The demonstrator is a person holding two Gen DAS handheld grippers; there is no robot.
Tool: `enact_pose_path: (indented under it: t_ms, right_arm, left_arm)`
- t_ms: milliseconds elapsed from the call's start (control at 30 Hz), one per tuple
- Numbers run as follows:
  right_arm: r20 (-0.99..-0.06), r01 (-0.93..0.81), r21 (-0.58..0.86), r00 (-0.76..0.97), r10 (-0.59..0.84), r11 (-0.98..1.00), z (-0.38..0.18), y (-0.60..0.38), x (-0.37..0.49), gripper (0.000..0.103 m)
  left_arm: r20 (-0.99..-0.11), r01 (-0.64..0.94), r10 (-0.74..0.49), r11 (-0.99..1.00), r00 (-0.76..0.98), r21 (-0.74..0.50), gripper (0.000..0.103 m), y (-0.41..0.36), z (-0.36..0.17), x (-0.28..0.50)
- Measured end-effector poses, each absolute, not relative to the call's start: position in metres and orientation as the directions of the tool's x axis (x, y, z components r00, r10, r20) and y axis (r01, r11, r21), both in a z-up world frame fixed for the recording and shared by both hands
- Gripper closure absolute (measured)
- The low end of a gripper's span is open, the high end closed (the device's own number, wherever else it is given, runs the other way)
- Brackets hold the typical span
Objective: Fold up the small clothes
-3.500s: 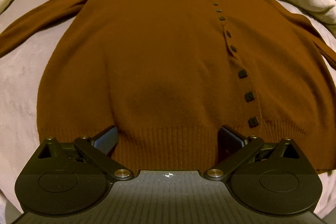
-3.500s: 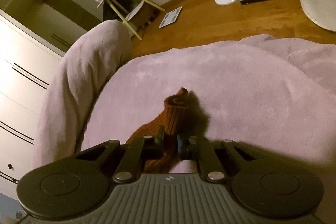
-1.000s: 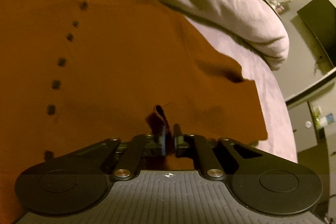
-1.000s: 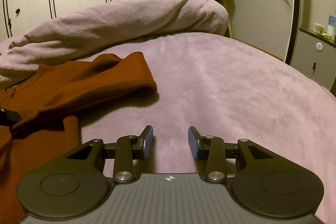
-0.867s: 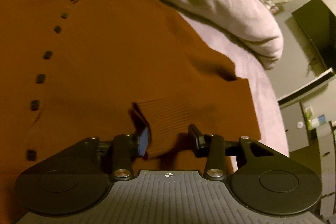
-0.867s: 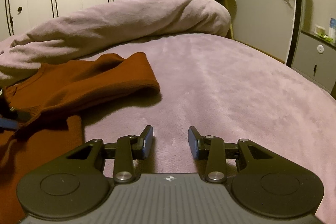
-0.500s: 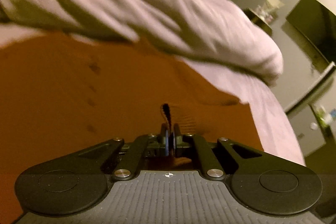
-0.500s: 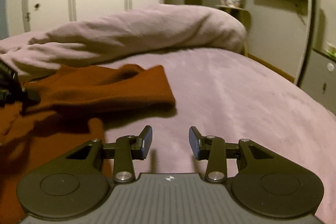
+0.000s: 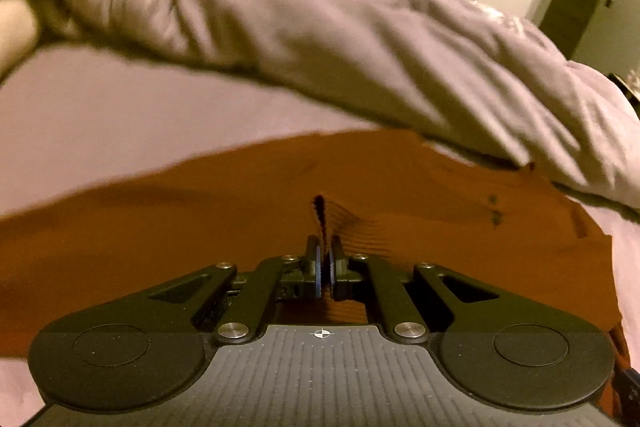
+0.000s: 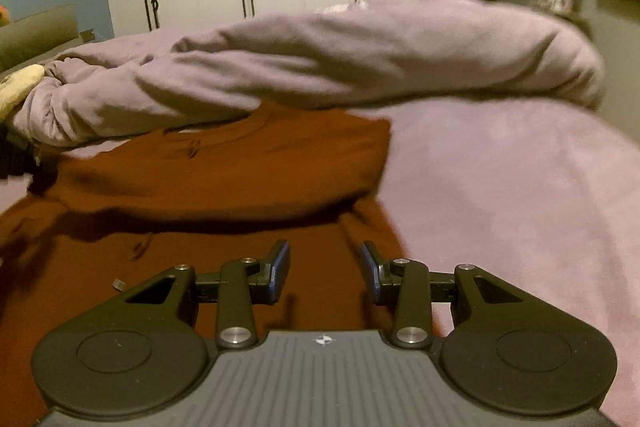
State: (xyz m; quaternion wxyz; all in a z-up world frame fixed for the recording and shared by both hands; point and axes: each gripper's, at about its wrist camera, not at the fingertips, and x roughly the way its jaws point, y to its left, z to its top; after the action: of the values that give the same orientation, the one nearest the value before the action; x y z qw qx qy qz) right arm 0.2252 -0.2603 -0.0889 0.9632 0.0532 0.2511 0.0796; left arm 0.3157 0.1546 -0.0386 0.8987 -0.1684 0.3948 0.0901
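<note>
On the lilac bedspread (image 10: pixel 520 187) the rust cardigan (image 10: pixel 200 227) lies spread, taking the left half of the right wrist view from 9 to 12 o'clock, with its right sleeve folded across the chest as a raised band (image 10: pixel 248 167). A rolled duvet (image 10: pixel 360 59) sits at 12 o'clock, just beyond the collar, touching or overlapping it.

The left gripper (image 9: pixel 325 259) is pinched tight on a ribbed fold (image 9: pixel 320 215) of the knit — fabric stands up between the pads at 12 o'clock of the jaws; cuff or hem, cannot tell from here. The right gripper (image 10: pixel 324 267) is spread wide with nothing between its fingers, hovering over the cardigan's right edge, close to the fabric.

Judgement on the step: the left is carrying a fold across the body, 1 layer over another.
- Keep the pinch firm, lift only enough to clear the layer beneath, so the knit does not drag and bunch.
- Travel straight toward the buttons (image 9: pixel 494 207) at 2 o'clock in the left wrist view, lay the ribbed part flat, then release.
- The right could press the folded band down to pin it — this knit looks soft and stretchy, likely to creep.
- Stay clear of the duvet edge at 12 o'clock.

Both views are motion-blurred, so fine edges are unclear.
</note>
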Motion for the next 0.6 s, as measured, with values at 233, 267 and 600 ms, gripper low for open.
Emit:
enact_pose_path:
  t_ms: [233,267,600]
  right_arm:
    - [-0.526,-0.089,0.097,0.841,0.127,0.991,-0.104,-0.248,0.276,0.072]
    - [-0.520,-0.081,0.064,0.848,0.102,0.995,-0.102,-0.247,0.282,0.073]
    - [-0.493,-0.049,-0.112,0.870,-0.013,0.993,-0.104,-0.248,0.313,0.103]
  left_arm:
    - [-0.757,-0.281,0.011,0.932,0.653,-0.229,0.098,0.161,-0.056,0.312]
    - [-0.755,-0.283,0.009,0.930,0.655,-0.235,0.098,0.162,-0.057,0.313]
    - [-0.712,-0.253,0.031,0.945,0.702,-0.208,0.098,0.155,-0.052,0.326]
